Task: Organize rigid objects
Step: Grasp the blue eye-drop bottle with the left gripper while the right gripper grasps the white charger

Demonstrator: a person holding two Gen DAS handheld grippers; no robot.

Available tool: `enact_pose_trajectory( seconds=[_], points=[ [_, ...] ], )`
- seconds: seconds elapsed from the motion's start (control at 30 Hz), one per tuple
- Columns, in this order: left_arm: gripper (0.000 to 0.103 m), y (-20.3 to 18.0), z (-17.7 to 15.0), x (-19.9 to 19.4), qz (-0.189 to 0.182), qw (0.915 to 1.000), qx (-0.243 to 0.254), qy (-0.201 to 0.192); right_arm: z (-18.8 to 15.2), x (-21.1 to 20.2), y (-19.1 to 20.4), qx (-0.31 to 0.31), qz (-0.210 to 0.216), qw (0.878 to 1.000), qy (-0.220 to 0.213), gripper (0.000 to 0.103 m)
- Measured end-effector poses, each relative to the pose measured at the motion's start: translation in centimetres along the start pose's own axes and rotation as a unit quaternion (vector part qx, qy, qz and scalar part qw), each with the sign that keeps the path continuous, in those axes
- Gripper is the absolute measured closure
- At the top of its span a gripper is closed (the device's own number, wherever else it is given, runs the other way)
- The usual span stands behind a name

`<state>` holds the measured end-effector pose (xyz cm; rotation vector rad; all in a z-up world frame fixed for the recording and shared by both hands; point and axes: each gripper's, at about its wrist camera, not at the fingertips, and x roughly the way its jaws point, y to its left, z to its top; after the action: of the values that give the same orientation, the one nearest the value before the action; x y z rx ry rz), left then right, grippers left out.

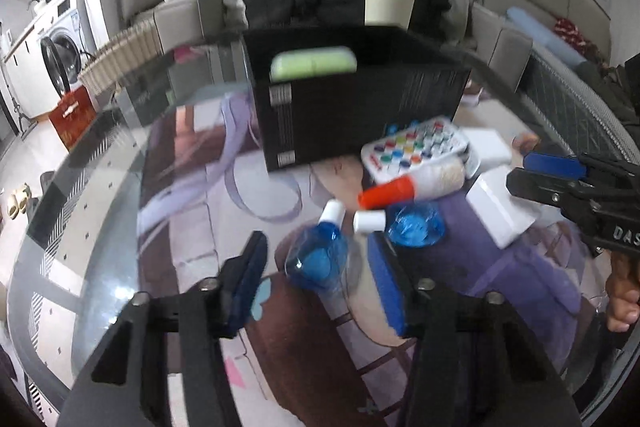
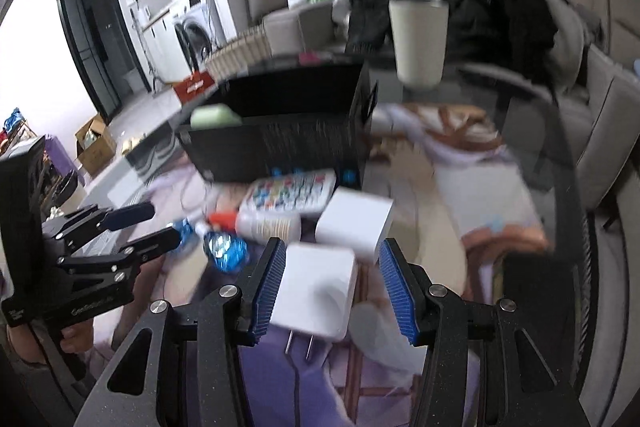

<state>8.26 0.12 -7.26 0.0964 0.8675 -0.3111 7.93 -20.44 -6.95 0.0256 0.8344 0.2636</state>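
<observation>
In the left wrist view my left gripper [image 1: 316, 283] is open around a small blue bottle [image 1: 316, 259] with a white cap; gaps show on both sides. A second blue bottle [image 1: 416, 225], an orange-capped white bottle [image 1: 412, 187] and a pad of coloured buttons [image 1: 416, 145] lie beyond it. In the right wrist view my right gripper [image 2: 334, 291] is open around a white plug charger [image 2: 316, 295] lying on the glass; its left pad is near the charger, its right pad stands apart. A white adapter block [image 2: 354, 223] sits just behind. A black box [image 1: 360, 107] holds a green case [image 1: 312, 65].
The glass table [image 1: 120, 187] has a curved rim at left and right. A beige cup [image 2: 420, 39] stands behind the black box [image 2: 280, 139]. My left gripper [image 2: 164, 223] shows at the left of the right wrist view, and my right gripper [image 1: 520, 173] at the right of the left wrist view.
</observation>
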Motion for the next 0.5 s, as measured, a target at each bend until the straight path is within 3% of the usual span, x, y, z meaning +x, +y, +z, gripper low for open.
enact_pose_trajectory(
  seconds=[0.07,0.37,0.43,0.5],
  points=[
    [0.072,0.1,-0.1,0.6,-0.004,0.9999,-0.003,0.014,-0.4,0.6,0.1,-0.001,0.004,1.000,0.014,0.052],
    [0.073,-0.9,-1.6,-1.0,-0.002,0.9997,-0.010,0.023,-1.7,2.1,1.5,-0.025,0.016,0.998,0.047,0.052],
    [0.071,-1.0,-1.8,-1.2,-0.006,0.9995,-0.015,0.025,-2.0,2.3,2.2,-0.042,0.014,0.998,0.048,0.052],
    [0.058,-1.1,-1.7,-1.2,-0.014,0.9995,-0.011,0.027,-2.1,2.4,2.4,-0.045,0.018,0.998,0.050,0.052]
  ],
)
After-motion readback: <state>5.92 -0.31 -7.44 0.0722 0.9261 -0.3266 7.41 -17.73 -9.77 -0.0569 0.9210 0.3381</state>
